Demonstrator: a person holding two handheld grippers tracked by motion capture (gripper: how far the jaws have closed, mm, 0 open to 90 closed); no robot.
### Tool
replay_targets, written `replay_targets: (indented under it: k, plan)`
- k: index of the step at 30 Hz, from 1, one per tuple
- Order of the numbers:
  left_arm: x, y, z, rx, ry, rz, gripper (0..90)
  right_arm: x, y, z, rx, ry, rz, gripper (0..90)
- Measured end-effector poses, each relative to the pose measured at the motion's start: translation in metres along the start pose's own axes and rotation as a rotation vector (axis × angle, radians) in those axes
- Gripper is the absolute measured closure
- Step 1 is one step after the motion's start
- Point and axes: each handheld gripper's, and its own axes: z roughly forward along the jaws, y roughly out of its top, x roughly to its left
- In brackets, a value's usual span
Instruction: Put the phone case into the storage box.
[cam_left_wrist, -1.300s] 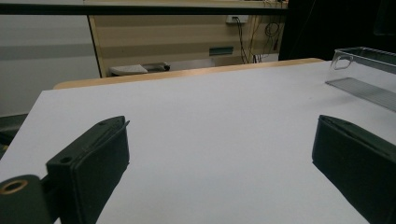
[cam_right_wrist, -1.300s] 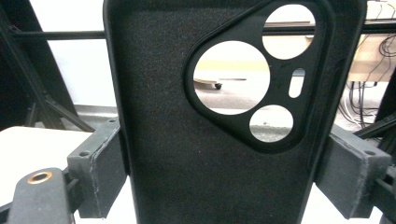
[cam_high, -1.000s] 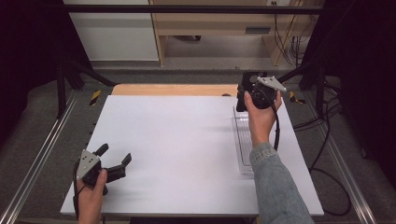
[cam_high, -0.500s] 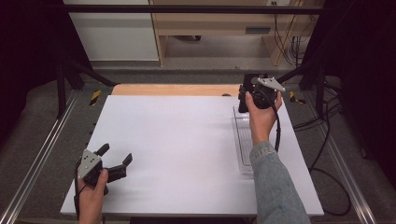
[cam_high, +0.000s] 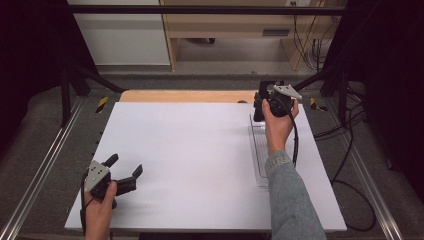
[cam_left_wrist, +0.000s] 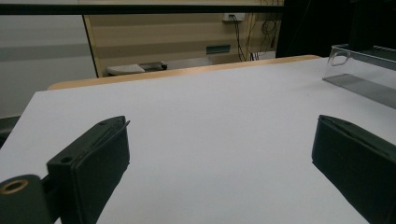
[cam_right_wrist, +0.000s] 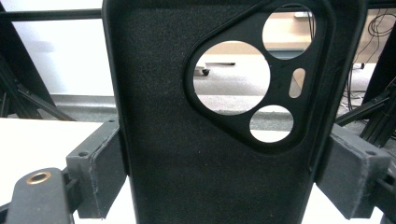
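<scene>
Over on the left, the left gripper (cam_high: 122, 172) sits low at the near-left corner of the white table (cam_high: 190, 150), jaws spread wide with nothing between them; in the left gripper view only bare tabletop lies between its two black pads. It has not budged since the earlier frames.

Moving right, a clear plastic tray (cam_high: 258, 150) lies along the table's right side, its long side running away from the person; its far end also shows in the left gripper view (cam_left_wrist: 359, 70).

Now the right gripper (cam_high: 261, 106), at the far right of the table just past the tray's far end: its jaws are clamped on a black phone case (cam_right_wrist: 201, 140), pads pressing both long edges. In the right gripper view the case stands upright, long axis running straight up, camera cut-out (cam_right_wrist: 252, 74) at the upper end, its inner face toward the camera. Compared with a second ago, this hand has sunk slightly toward the table, grip unchanged.
</scene>
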Motion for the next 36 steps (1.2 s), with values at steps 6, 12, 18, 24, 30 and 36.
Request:
replay_targets:
  k: [6, 12, 18, 24, 30, 36]
  plan:
    - [0.000, 0.000, 0.000, -0.004, 0.004, -0.006, 4.4, 0.000, -0.005, 0.003, 0.010, -0.005, -0.002, 14.0]
    - [0.000, 0.000, 0.000, -0.002, 0.001, -0.004, 4.4, 0.000, -0.008, 0.005, 0.018, 0.001, 0.005, 14.0]
    - [0.000, 0.000, 0.000, -0.001, -0.003, -0.003, 4.4, -0.002, -0.013, 0.008, 0.025, 0.007, 0.001, 14.0]
    - [0.000, 0.000, 0.000, 0.000, -0.004, -0.002, 4.4, -0.002, -0.018, 0.010, 0.030, 0.008, -0.004, 14.0]
    - [0.000, 0.000, 0.001, 0.000, -0.005, -0.003, 4.4, -0.003, -0.022, 0.012, 0.036, 0.010, -0.012, 14.0]
    - [-0.001, 0.000, 0.001, 0.001, -0.007, -0.002, 4.4, -0.001, -0.025, 0.014, 0.043, 0.011, -0.018, 14.0]
